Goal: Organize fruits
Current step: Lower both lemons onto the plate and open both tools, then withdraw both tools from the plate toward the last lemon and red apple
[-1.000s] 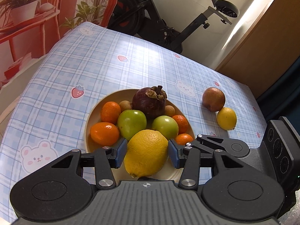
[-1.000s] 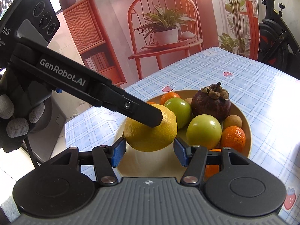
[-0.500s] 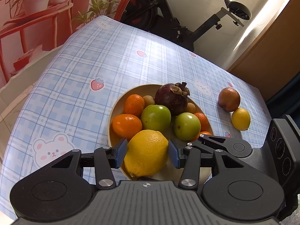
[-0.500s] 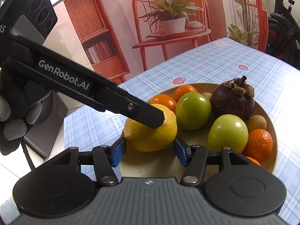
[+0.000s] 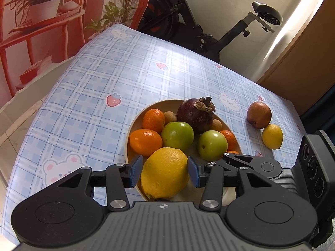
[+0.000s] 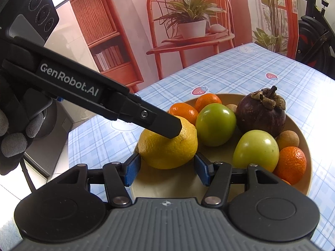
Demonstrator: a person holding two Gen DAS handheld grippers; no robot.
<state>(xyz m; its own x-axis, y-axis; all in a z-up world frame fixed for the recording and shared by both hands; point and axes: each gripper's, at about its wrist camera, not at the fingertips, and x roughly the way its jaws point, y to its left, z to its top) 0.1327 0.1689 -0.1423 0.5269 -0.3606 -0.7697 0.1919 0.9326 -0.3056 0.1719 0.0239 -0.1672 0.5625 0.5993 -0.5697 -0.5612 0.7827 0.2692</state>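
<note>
A big yellow lemon (image 5: 165, 173) hangs over the near rim of the tan plate (image 5: 163, 102). My left gripper (image 5: 164, 171) is shut on the lemon, a blue pad against each side. In the right wrist view the lemon (image 6: 167, 148) also sits between the pads of my right gripper (image 6: 166, 169), which touch both its ends. One left finger (image 6: 167, 125) lies across its top. The plate (image 6: 178, 186) holds a purple mangosteen (image 5: 194, 115), two green fruits (image 5: 177, 135), several oranges and small brown fruits.
A small lemon (image 5: 272, 136) and a reddish-brown fruit (image 5: 258, 115) lie on the blue checked tablecloth (image 5: 104, 73) to the right of the plate. An exercise bike (image 5: 188, 21) stands past the far table edge. A gloved hand (image 6: 14, 142) holds the left gripper.
The plate has shifted right in the left wrist view and looks nearer in the right wrist view. The lemon keeps its place between both pairs of pads.
</note>
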